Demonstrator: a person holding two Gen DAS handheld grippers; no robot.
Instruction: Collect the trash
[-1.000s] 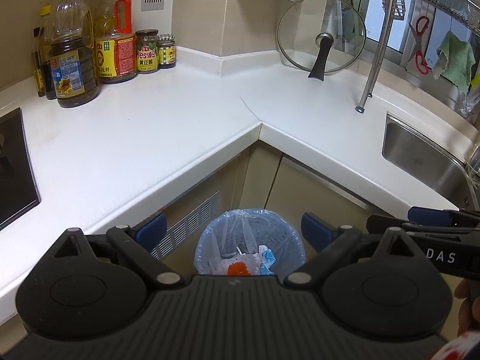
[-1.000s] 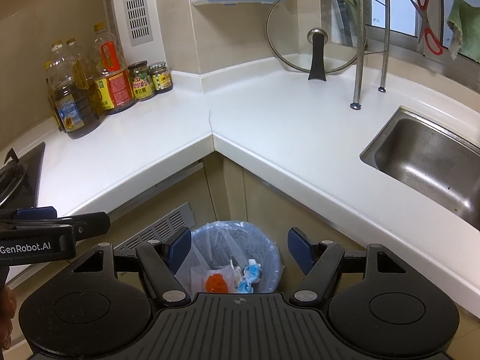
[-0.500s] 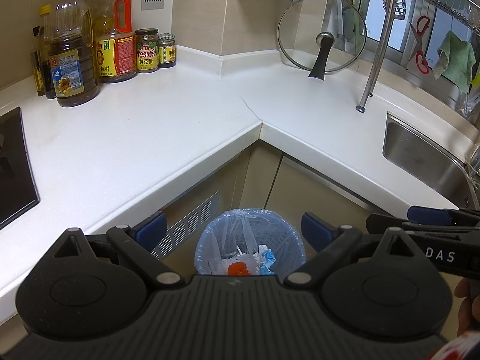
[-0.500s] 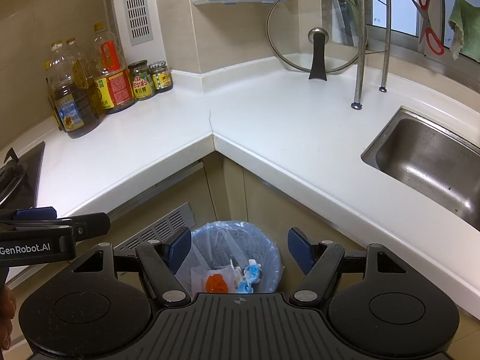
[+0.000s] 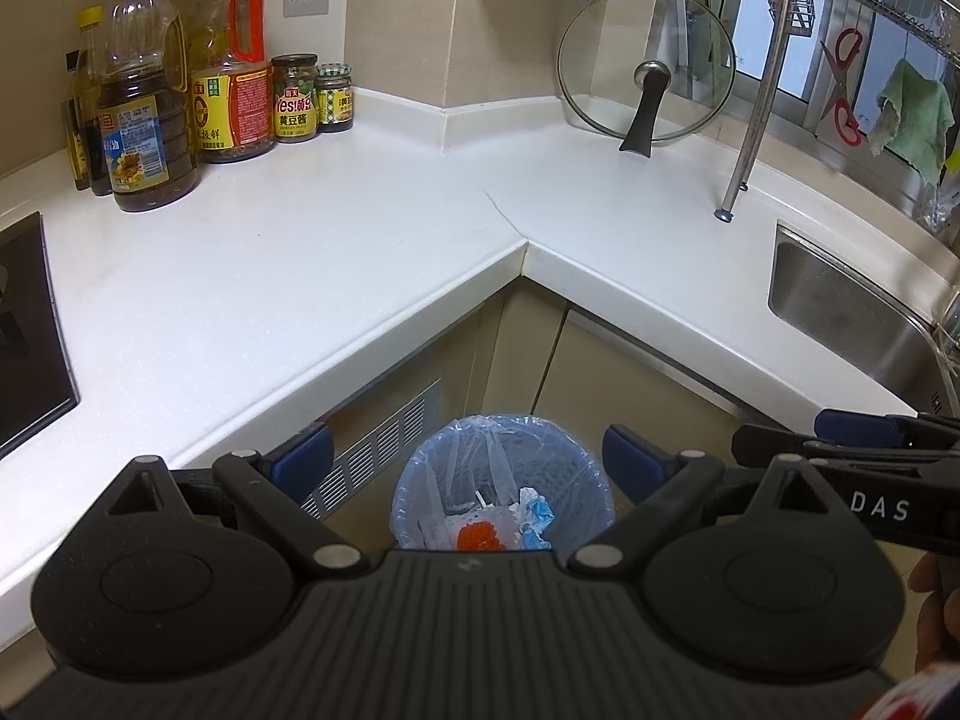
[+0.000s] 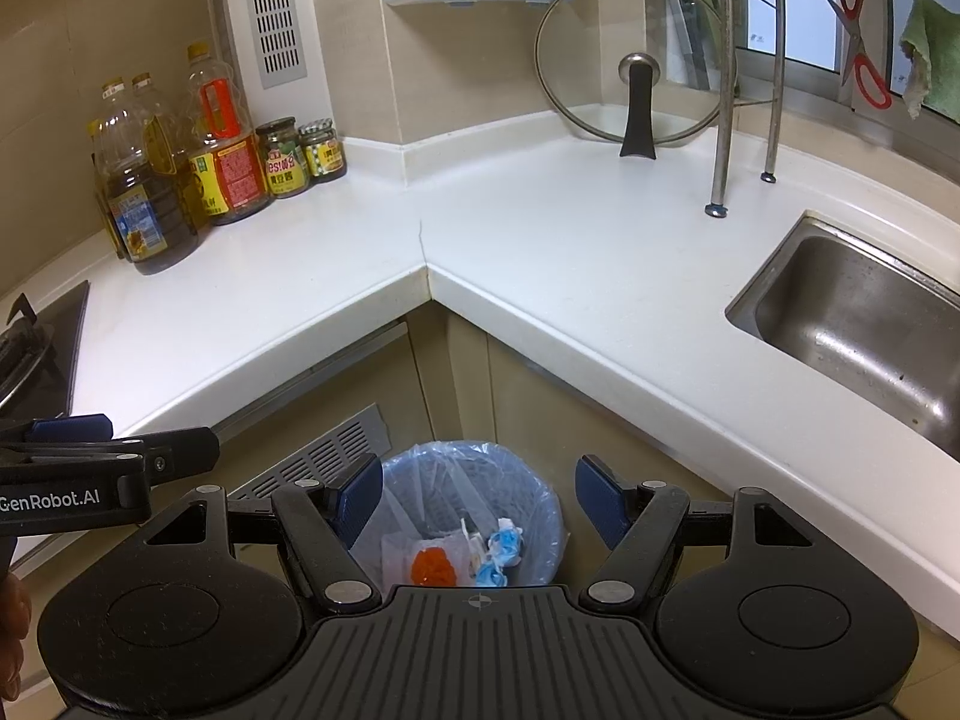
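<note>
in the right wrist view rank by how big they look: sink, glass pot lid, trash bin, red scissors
1. sink
2. glass pot lid and trash bin: they look alike, and the gripper hides part of the bin
3. red scissors

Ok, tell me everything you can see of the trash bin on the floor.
The trash bin is a round, blue, mesh-walled basket lined with a thin translucent plastic bag folded over its rim. It stands upright on the floor in the inner corner below the white countertop, by the cabinet doors and a vent grille. Inside lie an orange-red piece, blue-and-white wrappers and pale scraps. Both open tongs hover above; neither touches it.
</note>
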